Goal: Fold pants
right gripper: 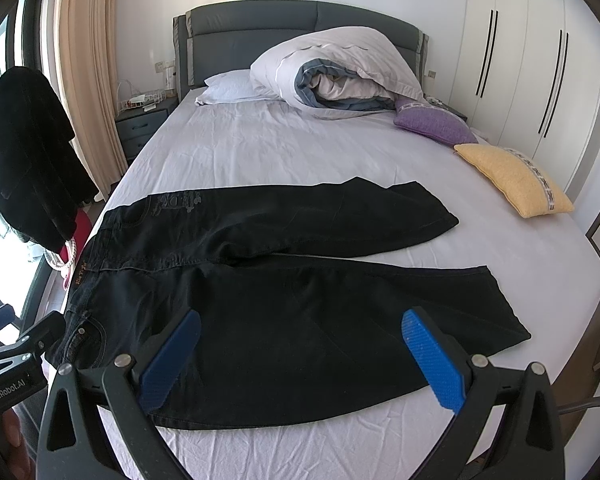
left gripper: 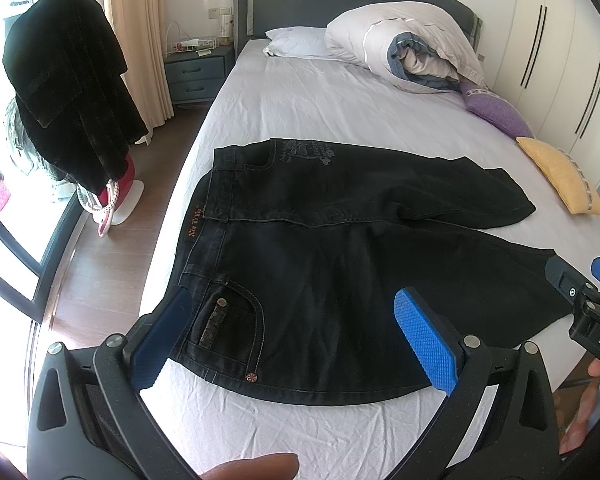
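Black pants (left gripper: 340,248) lie flat on the white bed sheet (left gripper: 320,104), waistband to the left, both legs spread toward the right. My left gripper (left gripper: 292,332) hovers open over the near hip pocket with its rivet button, nothing between its blue pads (left gripper: 424,344). In the right wrist view the same pants (right gripper: 300,300) fill the near part of the bed. My right gripper (right gripper: 300,360) is open above the near leg's thigh, holding nothing. The right gripper's tip also shows at the right edge of the left wrist view (left gripper: 592,284), near the near leg's hem.
A rolled duvet (right gripper: 340,72), a white pillow (right gripper: 228,88), a purple cushion (right gripper: 432,122) and a yellow cushion (right gripper: 512,184) lie at the head and right side. A black coat (left gripper: 64,80) hangs left of the bed above the wooden floor. Wardrobe doors (right gripper: 540,60) stand on the right.
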Action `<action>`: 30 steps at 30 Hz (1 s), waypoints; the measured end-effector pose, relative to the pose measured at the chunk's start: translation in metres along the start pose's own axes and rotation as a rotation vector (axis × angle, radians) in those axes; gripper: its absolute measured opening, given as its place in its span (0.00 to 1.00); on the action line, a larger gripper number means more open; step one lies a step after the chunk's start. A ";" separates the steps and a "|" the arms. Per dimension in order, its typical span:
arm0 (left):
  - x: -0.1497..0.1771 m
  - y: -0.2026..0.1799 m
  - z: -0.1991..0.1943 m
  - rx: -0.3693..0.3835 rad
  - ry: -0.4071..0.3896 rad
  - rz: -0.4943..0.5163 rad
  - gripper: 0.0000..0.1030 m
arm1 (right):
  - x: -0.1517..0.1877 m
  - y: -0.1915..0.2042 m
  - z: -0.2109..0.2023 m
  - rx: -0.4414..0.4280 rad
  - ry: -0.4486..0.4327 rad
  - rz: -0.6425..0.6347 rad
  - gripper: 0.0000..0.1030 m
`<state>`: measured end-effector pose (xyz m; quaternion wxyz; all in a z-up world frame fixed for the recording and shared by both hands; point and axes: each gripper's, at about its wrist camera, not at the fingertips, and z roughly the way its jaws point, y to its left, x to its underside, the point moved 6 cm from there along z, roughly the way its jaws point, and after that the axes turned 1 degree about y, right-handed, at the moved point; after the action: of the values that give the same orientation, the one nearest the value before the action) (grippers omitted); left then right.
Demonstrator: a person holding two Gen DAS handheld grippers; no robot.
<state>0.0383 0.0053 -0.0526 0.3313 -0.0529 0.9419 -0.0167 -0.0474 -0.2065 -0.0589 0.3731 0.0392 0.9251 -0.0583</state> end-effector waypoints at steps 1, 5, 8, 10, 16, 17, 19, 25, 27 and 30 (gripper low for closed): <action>0.000 0.001 0.000 0.000 0.000 0.000 1.00 | 0.000 0.000 0.000 0.000 0.000 0.001 1.00; 0.001 0.000 0.001 -0.001 0.001 0.000 1.00 | 0.000 0.000 0.001 0.000 0.001 0.001 1.00; 0.001 0.000 0.001 -0.001 0.001 0.000 1.00 | 0.000 0.000 0.001 -0.002 0.001 0.001 1.00; 0.001 0.001 0.001 -0.001 0.001 0.001 1.00 | 0.000 0.000 0.001 -0.001 0.002 0.001 1.00; 0.002 0.002 0.001 -0.002 0.002 0.000 1.00 | 0.001 -0.001 0.002 -0.002 0.004 0.002 1.00; 0.002 0.002 0.001 -0.001 0.001 0.000 1.00 | 0.000 -0.001 0.002 -0.003 0.003 0.002 1.00; 0.002 0.002 0.001 -0.002 0.001 0.000 1.00 | 0.001 0.000 0.002 -0.003 0.004 0.001 1.00; 0.003 0.004 0.003 -0.002 0.002 0.001 1.00 | 0.001 0.000 0.002 -0.004 0.004 0.001 1.00; 0.003 0.003 0.003 -0.002 0.003 0.002 1.00 | 0.001 0.000 0.003 -0.003 0.005 0.001 1.00; 0.004 0.004 0.004 -0.003 0.004 0.002 1.00 | 0.000 -0.001 0.002 -0.003 0.006 0.002 1.00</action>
<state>0.0374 0.0092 -0.0581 0.3296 -0.0526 0.9426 -0.0151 -0.0462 -0.2078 -0.0600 0.3706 0.0394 0.9263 -0.0564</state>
